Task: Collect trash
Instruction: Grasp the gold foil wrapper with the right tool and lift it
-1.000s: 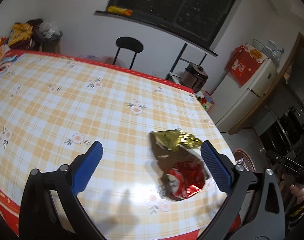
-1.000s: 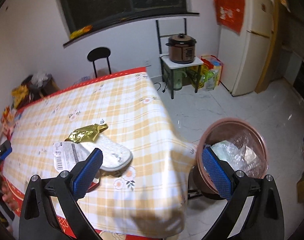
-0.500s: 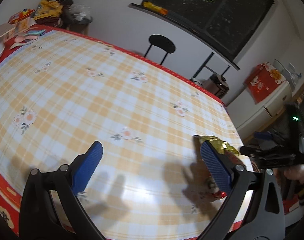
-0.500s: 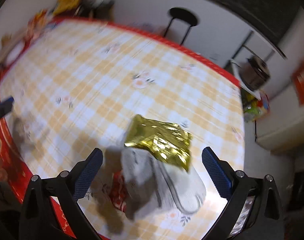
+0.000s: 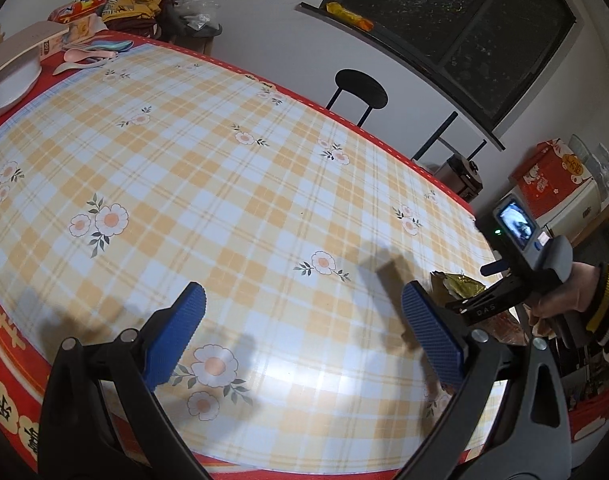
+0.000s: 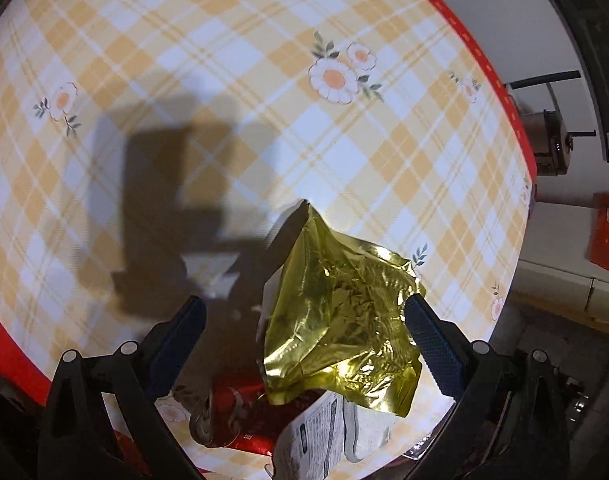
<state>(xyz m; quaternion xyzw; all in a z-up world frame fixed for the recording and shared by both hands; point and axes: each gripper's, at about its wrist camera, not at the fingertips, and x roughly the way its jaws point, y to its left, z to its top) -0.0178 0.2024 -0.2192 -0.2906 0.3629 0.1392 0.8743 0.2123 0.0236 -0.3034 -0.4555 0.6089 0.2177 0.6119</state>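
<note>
Over the bench (image 5: pixel 264 184) corner, my right gripper (image 6: pixel 304 344) has swung in from the bin side, fingers wide around the gold wrapper (image 6: pixel 340 312) on the trash pile. Left gripper (image 5: pixel 304 328) has drifted off, wide and empty; its view barely catches the wrapper, while the right view also shows the red can (image 6: pixel 228 416).

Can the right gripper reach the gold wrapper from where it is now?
Probably yes. The right gripper is open with the gold wrapper lying between its fingers, on top of the trash pile, and nothing covers it.
</note>
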